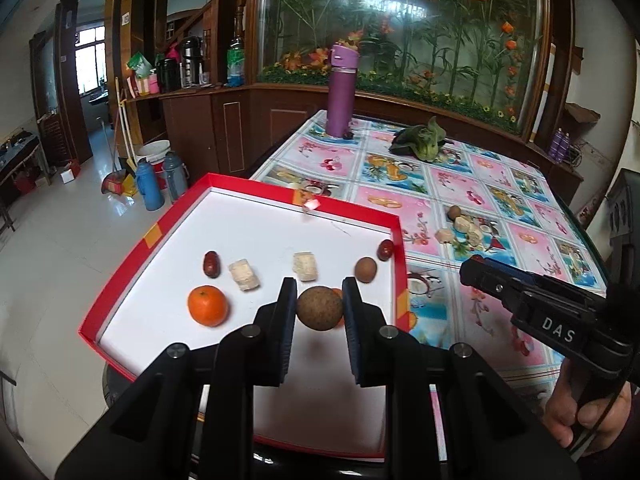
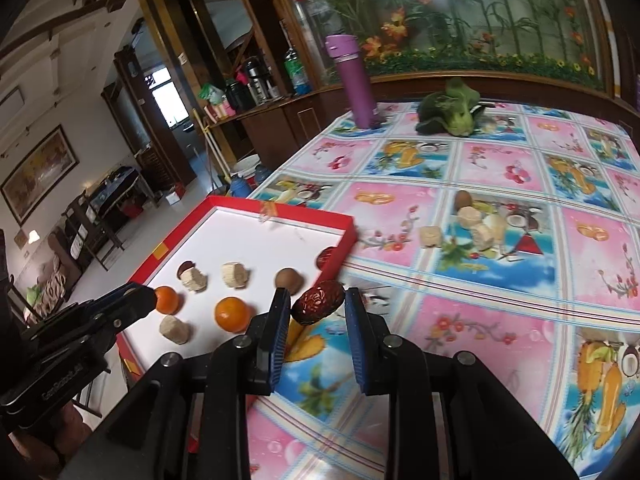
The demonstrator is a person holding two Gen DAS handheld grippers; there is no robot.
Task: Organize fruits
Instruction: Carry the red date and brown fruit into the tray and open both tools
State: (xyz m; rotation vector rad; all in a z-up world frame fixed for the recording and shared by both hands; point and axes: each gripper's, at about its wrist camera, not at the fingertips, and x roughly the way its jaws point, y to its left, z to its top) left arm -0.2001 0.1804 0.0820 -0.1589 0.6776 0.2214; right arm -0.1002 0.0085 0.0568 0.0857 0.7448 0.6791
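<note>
1. Brown round fruit (image 1: 320, 308) sits clamped between the left gripper (image 1: 320, 300) fingers, above the red tray (image 1: 224, 182) floor (white inside).
2. Red date (image 2: 318, 306) is pinched in the right gripper (image 2: 318, 304), just beside the tray's near corner.
3. An orange behind the round fruit is mostly hidden.

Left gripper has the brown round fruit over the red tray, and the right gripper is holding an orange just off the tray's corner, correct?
Not quite. The right gripper holds a red date, not an orange, as the right wrist view shows. The rest stands: the left gripper has the brown round fruit over the red tray.
</note>
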